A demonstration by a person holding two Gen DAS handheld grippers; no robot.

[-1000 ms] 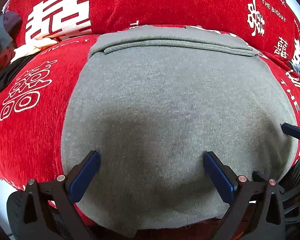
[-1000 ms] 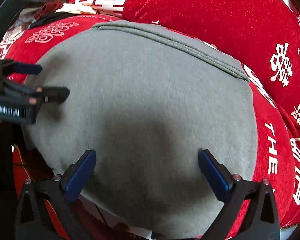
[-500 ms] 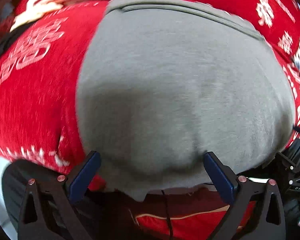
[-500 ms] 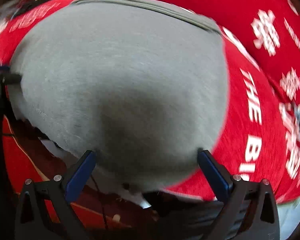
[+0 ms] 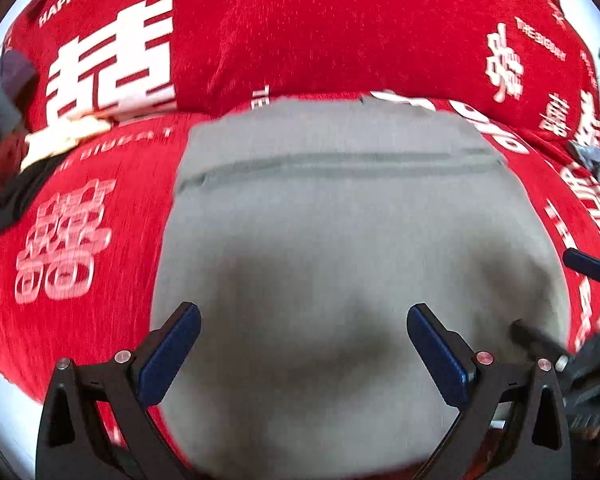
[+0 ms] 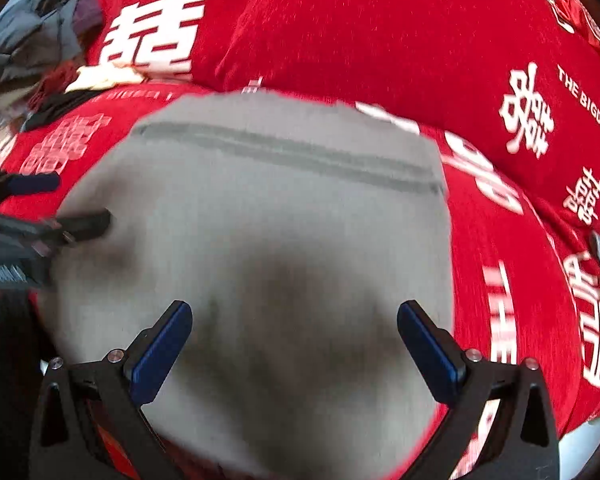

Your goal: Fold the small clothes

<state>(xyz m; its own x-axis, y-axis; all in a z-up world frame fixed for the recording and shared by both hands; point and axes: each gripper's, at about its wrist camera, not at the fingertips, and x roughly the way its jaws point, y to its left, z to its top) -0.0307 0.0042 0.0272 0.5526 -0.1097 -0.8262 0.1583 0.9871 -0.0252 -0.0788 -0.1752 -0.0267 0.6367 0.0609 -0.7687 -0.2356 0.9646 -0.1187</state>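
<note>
A grey knit garment (image 5: 340, 220) lies folded flat on the red seat cushion (image 5: 100, 168), a dark seam line running across its far part. My left gripper (image 5: 302, 328) hovers over its near half, open, nothing between its blue pads. My right gripper (image 6: 294, 324) hangs open over the same grey garment (image 6: 280, 220), further right. The right gripper's fingers (image 5: 584, 266) show at the right edge of the left wrist view; the left gripper's fingers (image 6: 80, 220) show at the left of the right wrist view. The garment's near edge hangs over the cushion front.
A red back cushion (image 5: 340, 32) with white characters and lettering rises behind the seat. A heap of other clothes (image 6: 40, 60), grey, dark and cream, lies at the far left. A small grey item (image 5: 596, 164) sits at the right on the seat.
Both grippers dipped down toward the cushion's front edge half a second ago, then rose back. They now stand a little further from the garment than one second ago. Both stayed open.
</note>
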